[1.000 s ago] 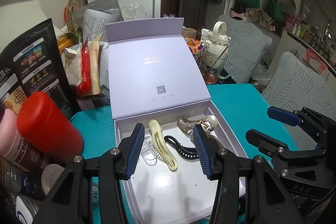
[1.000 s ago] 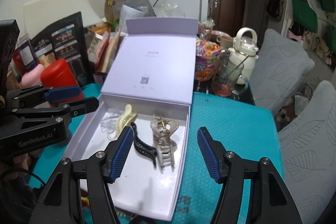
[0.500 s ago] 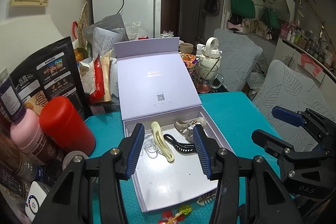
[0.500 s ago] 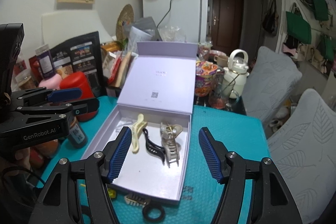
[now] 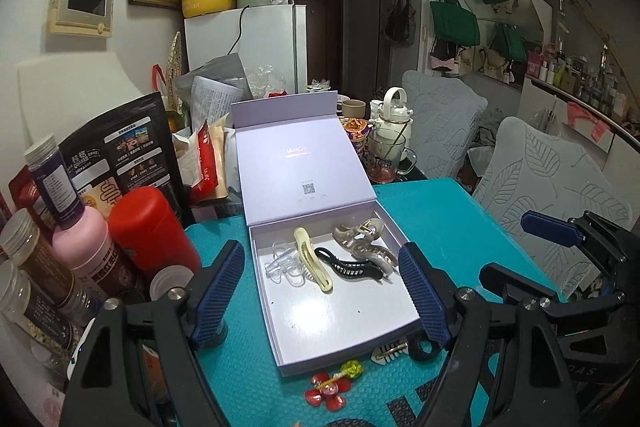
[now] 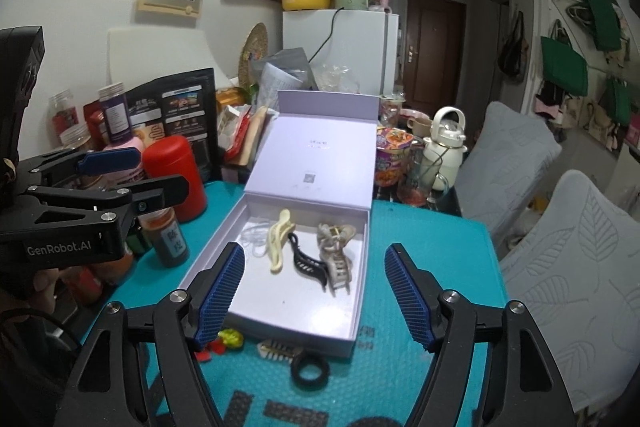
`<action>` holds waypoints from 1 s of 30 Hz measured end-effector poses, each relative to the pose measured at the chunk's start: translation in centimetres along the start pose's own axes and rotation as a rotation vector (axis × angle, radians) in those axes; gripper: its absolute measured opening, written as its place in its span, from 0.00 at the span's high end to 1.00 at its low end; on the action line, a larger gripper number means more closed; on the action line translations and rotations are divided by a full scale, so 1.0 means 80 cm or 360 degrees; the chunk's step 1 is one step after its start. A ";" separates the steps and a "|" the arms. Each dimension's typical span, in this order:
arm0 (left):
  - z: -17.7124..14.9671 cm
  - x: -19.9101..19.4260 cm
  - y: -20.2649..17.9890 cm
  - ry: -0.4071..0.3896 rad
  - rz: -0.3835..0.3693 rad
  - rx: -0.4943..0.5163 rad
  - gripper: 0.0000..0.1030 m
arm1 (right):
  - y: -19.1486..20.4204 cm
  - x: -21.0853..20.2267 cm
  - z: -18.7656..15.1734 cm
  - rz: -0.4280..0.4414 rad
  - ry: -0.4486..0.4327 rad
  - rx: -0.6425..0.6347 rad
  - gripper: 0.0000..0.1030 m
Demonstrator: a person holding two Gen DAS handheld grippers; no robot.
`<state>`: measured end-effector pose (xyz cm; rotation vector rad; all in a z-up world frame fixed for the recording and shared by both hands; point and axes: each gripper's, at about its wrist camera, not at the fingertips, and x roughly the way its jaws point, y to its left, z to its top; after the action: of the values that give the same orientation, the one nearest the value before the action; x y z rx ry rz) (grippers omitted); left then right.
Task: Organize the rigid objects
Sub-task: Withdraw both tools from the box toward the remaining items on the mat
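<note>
Two open hand-held grippers pulled back above an open lilac box (image 5: pixel 340 343) of hair clips.

Both the left hand-held gripper (image 5: pixel 320 291) and right hand-held gripper (image 6: pixel 314 297) have risen, empty, revealing loose clips on the teal tabletop (image 6: pixel 420 227) near the box: a black ring (image 6: pixel 310 369), comb clip (image 6: pixel 280 349), red flower clip (image 5: pixel 326 387). These likely go in next.

Lavender box (image 5: pixel 280 323), lid open, holds four hair clips side by side: clear (image 5: pixel 282 263), cream (image 5: pixel 312 265), black (image 5: pixel 348 267), beige claw (image 5: pixel 364 241). Just in front of the box on the teal surface (image 5: pixel 440 215): red flower clip (image 5: pixel 326 389), small comb clip (image 5: pixel 388 351), black ring (image 6: pixel 310 369).
</note>
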<state>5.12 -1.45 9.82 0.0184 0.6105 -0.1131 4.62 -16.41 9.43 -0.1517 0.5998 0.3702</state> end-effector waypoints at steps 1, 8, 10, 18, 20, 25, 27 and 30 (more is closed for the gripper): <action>-0.004 -0.003 -0.001 0.0003 0.0000 0.0003 0.23 | 0.002 -0.003 -0.003 0.0000 0.0000 0.0000 0.28; -0.032 -0.012 0.000 0.0035 -0.0059 -0.0007 0.23 | 0.014 -0.019 -0.023 0.0015 -0.0003 0.0012 0.22; -0.041 -0.011 0.002 0.0057 -0.0071 -0.0026 0.23 | 0.016 -0.020 -0.031 0.0024 0.0007 0.0027 0.22; -0.084 -0.009 0.003 0.0104 -0.0122 -0.0009 0.23 | 0.020 -0.014 -0.062 0.0032 0.0074 0.0106 0.22; -0.091 -0.006 0.002 0.0136 -0.0137 -0.0006 0.23 | 0.020 -0.012 -0.068 0.0033 0.0093 0.0123 0.22; -0.111 0.007 0.003 0.0203 -0.0186 -0.0025 0.23 | 0.020 -0.007 -0.085 0.0013 0.0134 0.0162 0.22; -0.120 0.013 0.003 0.0222 -0.0204 -0.0033 0.23 | 0.018 -0.002 -0.094 0.0009 0.0167 0.0190 0.22; -0.133 0.022 0.002 0.0259 -0.0244 -0.0052 0.23 | 0.014 0.007 -0.107 0.0010 0.0206 0.0219 0.22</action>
<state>0.50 -0.89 0.11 -0.0514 0.7763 -0.2517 0.11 -17.30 2.08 -0.0422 0.7513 0.3254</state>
